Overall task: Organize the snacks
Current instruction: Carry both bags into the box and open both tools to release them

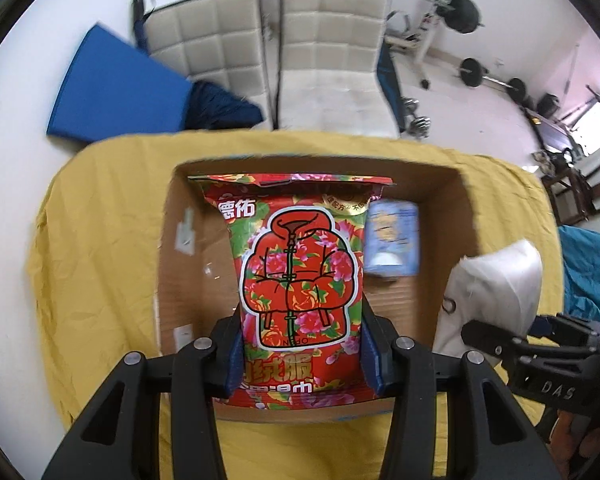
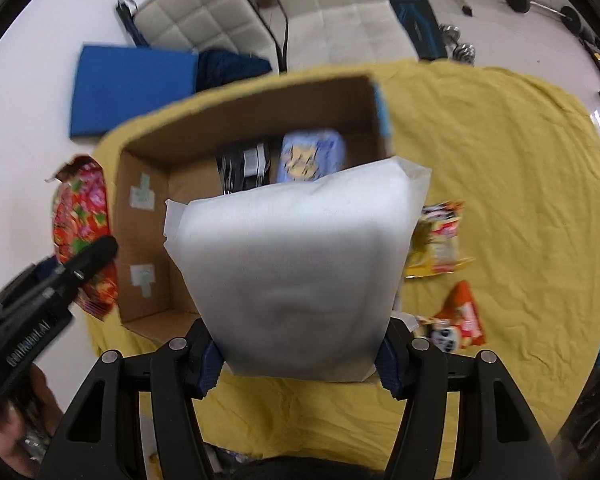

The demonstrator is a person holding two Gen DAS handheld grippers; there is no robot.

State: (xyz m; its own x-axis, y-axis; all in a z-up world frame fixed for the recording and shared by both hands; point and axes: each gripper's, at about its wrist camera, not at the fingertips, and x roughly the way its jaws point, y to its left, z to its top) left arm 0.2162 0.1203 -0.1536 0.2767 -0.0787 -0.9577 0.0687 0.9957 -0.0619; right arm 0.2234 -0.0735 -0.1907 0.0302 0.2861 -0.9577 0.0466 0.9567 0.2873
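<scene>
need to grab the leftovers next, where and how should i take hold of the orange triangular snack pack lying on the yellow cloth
Take the orange pack across its narrow upper corner, coming straight down from above. It lies flat on the yellow cloth with that tip pointing away and clear, while its wide lower end sits close against another small packet.

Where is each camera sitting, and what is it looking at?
Left wrist view: sits on the left gripper, looking steeply down along its fingers at the red flowery packet it holds above the cardboard box; the right gripper shows at the right edge.
Right wrist view: sits on the right gripper, looking down at the white packet it holds near the box; the left gripper and a hand show at the left.
Both share the box, the blue packet inside, the yellow cloth and both held packets.
</scene>
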